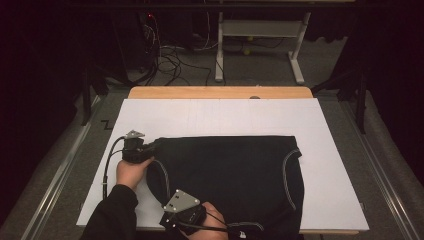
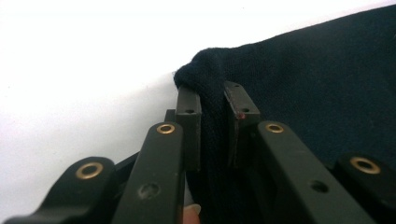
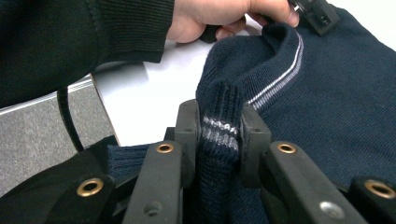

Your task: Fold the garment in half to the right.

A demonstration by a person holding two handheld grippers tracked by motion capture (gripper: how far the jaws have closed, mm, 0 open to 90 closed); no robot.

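Dark navy knit sweater (image 1: 230,175) lies flat on the white-covered table (image 1: 330,150), long axis running away to the right of both grips. Left hand-held gripper (image 1: 145,148) is clamped on the sweater's far left corner; right hand-held gripper (image 1: 172,220) is clamped on the striped ribbed edge (image 3: 219,128) at the near left. Both hold the same left side, with the rest of the sweater trailing right.

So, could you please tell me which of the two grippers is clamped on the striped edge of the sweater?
The right gripper: its jaws pinch the sweater's pale-striped ribbing, while the left gripper grips plain dark fabric.
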